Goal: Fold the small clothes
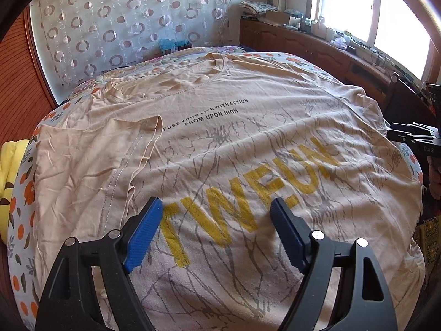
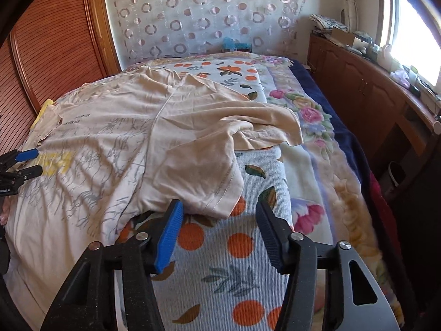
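Note:
A beige T-shirt [image 1: 248,127] with yellow "TWFUN" lettering lies spread face up on the bed. Its left sleeve [image 1: 91,154] is folded in over the chest. My left gripper [image 1: 216,207] is open and empty, hovering over the lettering. In the right wrist view the shirt [image 2: 115,149] lies at the left, with its right sleeve [image 2: 209,190] rumpled at the side. My right gripper [image 2: 219,207] is open and empty, just in front of that sleeve's hem. The left gripper also shows in the right wrist view [image 2: 30,162], and the right gripper shows at the right edge of the left wrist view [image 1: 413,135].
The bed has an orange-fruit sheet [image 2: 234,262] and a floral blanket [image 2: 308,115]. A wooden cabinet [image 2: 366,82] with clutter runs under the window on the right. A wooden wardrobe [image 2: 55,41] stands at the left. A yellow cloth [image 1: 11,162] lies at the bed's left edge.

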A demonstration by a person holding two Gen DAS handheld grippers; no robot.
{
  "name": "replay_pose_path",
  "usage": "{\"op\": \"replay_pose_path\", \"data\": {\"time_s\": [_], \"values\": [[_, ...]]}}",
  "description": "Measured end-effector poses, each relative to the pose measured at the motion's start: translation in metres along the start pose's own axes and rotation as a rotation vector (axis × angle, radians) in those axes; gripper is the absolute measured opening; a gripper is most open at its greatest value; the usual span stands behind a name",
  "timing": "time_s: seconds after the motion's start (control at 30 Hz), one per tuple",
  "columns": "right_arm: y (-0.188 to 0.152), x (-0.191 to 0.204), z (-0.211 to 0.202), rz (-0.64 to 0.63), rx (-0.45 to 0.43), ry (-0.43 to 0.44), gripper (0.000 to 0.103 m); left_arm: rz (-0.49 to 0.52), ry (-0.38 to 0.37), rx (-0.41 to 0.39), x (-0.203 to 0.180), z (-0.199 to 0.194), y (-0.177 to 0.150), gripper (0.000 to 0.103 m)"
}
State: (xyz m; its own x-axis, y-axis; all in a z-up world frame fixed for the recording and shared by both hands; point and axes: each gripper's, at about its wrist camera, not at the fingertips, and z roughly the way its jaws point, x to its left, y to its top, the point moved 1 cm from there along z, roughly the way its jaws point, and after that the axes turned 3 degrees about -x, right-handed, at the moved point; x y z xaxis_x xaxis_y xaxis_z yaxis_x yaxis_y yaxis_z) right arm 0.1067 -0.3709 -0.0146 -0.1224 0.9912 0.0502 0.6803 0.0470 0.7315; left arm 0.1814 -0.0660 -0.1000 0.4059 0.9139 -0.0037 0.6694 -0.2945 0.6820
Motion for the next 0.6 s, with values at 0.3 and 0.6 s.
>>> {"op": "replay_pose_path", "data": {"time_s": [0.3, 0.6], "values": [[0.009, 0.0, 0.013, -0.019, -0.003, 0.013, 0.015, 0.001, 0.001, -0.001, 0.0, 0.0, -0.001, 0.081], [0.051, 0.038, -0.015, -0.107, -0.133, 0.067, 0.007, 0.001, 0.001, -0.002, 0.0, 0.0, -0.001, 0.081]]}}
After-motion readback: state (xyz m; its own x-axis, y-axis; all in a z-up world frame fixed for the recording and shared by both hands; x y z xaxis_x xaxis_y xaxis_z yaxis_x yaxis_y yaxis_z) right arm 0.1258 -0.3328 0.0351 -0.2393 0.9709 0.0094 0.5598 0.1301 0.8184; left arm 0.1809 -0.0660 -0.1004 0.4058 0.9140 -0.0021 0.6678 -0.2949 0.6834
